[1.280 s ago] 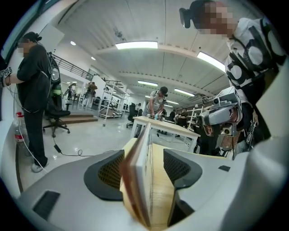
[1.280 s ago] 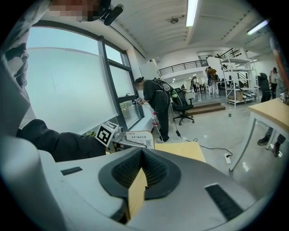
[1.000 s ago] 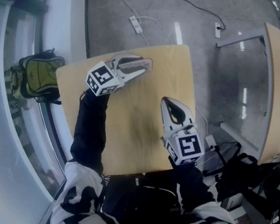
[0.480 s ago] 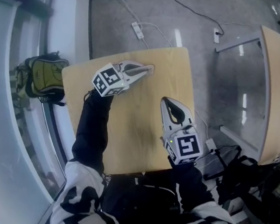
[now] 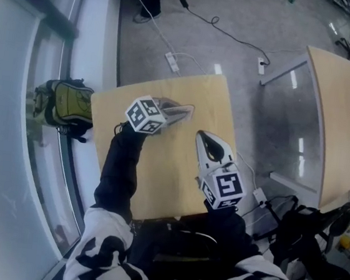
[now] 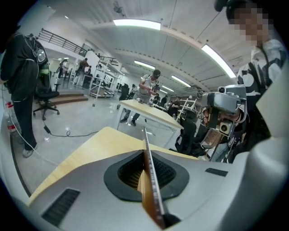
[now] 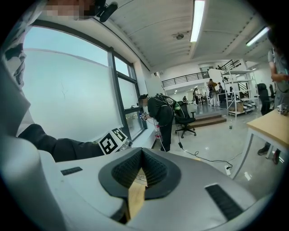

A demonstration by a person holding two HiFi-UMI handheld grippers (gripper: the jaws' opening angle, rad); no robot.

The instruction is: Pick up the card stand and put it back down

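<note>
Open-plan lab/workshop hall. Evidence: polished grey concrete floor [image 5: 194, 25] with a white power strip [image 5: 172, 61] and loose black cable [image 5: 219, 25]; light wooden tables on grey metal legs [image 5: 335, 110]; white metal shelving racks [image 7: 235, 90]; black-railed mezzanine [image 7: 180, 81]; long ceiling strip lights [image 7: 197, 20]; black swivel office chair [image 7: 186, 118]; frosted window wall [image 7: 67, 90].

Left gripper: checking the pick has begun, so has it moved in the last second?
Yes. The left gripper has drawn back from the far edge of the table.
</note>
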